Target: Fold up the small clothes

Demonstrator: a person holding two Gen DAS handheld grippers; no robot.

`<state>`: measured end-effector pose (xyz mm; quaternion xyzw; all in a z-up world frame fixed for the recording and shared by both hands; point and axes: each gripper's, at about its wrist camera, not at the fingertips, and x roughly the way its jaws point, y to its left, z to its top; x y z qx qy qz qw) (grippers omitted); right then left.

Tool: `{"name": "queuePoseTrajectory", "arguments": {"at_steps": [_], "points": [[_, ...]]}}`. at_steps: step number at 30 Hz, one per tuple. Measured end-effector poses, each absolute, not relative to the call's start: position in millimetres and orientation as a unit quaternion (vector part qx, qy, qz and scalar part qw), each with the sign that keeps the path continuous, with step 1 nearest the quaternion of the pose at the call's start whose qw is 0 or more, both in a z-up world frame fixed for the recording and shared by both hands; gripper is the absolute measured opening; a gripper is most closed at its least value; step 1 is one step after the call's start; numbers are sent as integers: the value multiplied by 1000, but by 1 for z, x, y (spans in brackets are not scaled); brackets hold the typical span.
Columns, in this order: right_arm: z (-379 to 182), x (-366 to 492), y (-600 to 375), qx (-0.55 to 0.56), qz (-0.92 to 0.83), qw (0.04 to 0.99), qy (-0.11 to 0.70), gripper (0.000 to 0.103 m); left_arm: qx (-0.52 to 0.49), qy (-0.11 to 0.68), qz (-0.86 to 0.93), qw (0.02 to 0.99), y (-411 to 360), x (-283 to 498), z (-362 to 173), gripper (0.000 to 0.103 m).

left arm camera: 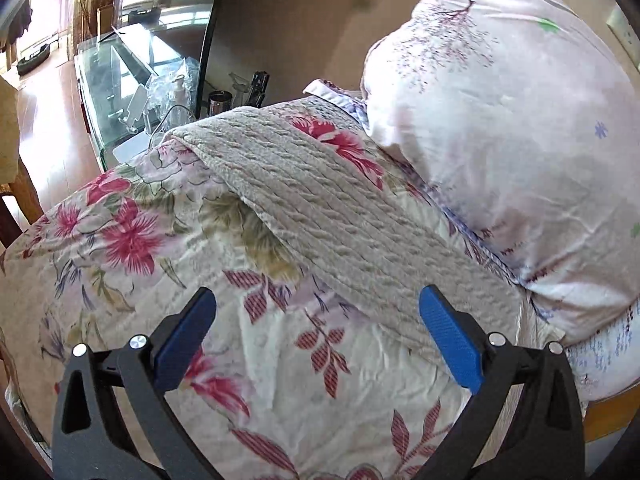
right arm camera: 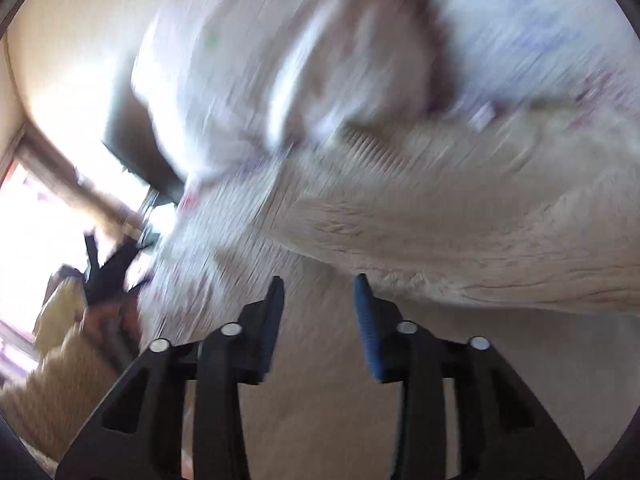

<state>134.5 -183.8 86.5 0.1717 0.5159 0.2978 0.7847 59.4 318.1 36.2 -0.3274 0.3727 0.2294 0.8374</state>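
Note:
A beige knitted garment (left arm camera: pixel 320 200) lies as a long folded band across a floral bedsheet (left arm camera: pixel 132 248). My left gripper (left arm camera: pixel 316 316) is open and empty, its blue pads (left arm camera: pixel 448 336) spread wide just above the garment's near end. In the right wrist view the frame is heavily motion-blurred. The beige garment (right arm camera: pixel 460 240) fills the right side there. My right gripper (right arm camera: pixel 320 292) is partly open with a narrow gap and holds nothing, just in front of the garment's edge.
A large pink floral quilt or pillow (left arm camera: pixel 500 120) is piled at the right, against the garment. A glass table (left arm camera: pixel 120 80) with bottles and clutter stands beyond the bed's far edge. A dark screen (left arm camera: pixel 212 32) stands behind it.

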Motion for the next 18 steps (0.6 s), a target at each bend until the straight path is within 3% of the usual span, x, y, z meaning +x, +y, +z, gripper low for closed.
{"name": "queuePoseTrajectory", "arguments": {"at_steps": [1, 4, 6, 13, 17, 18], "points": [[81, 126, -173, 172, 308, 773, 527, 43, -338, 372, 229, 833, 326, 63, 34, 98], [80, 107, -170, 147, 312, 767, 541, 67, -377, 365, 229, 820, 350, 74, 25, 92], [81, 119, -190, 145, 288, 776, 542, 70, -403, 355, 235, 810, 365, 77, 19, 84], [71, 121, -252, 214, 192, 778, 558, 77, -503, 295, 251, 772, 417, 81, 20, 74], [67, 113, -257, 212, 174, 780, 563, 79, -507, 311, 259, 760, 431, 94, 16, 50], [65, 112, -255, 210, 173, 780, 563, 79, -504, 314, 263, 760, 432, 96, 15, 36]]}}
